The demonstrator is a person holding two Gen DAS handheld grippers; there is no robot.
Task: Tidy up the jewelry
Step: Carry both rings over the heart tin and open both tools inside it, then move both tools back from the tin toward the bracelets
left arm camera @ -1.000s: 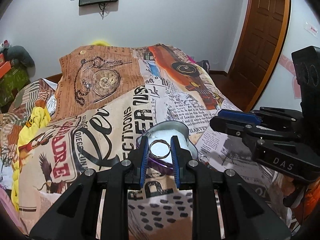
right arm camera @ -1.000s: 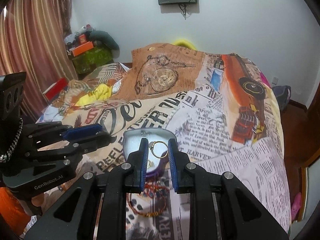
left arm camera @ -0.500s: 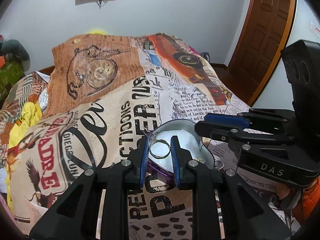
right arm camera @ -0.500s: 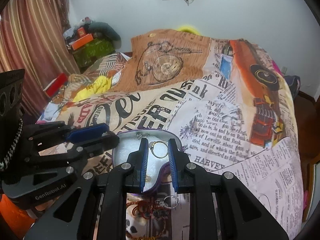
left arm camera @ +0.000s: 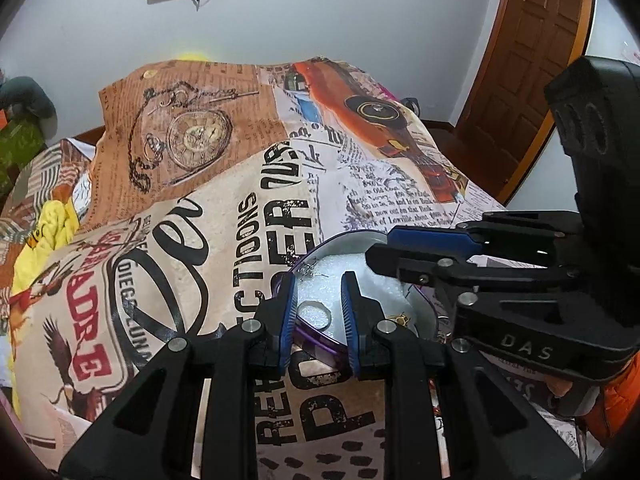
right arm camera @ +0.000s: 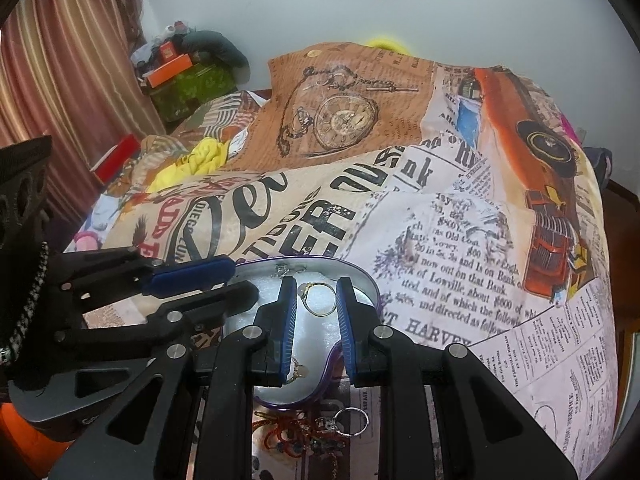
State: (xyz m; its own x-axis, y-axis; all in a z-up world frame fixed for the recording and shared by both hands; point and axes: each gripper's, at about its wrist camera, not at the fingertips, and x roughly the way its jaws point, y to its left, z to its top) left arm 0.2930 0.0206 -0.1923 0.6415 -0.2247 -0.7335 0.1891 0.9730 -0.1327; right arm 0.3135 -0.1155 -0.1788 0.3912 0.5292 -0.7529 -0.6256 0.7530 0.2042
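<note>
Pinching rings — each gripper (left arm camera: 318,312) (right arm camera: 317,300) — over tin (right arm camera: 360,276)

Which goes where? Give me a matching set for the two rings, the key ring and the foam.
Things:
1. silver ring
2. gold ring
3. key ring
4. white foam

Places:
a. on the bedspread, outside the tin
b. between the right gripper pads
c. lining the tin
d. between the left gripper pads

Pairs: 1-d, 2-b, 3-a, 4-c
</note>
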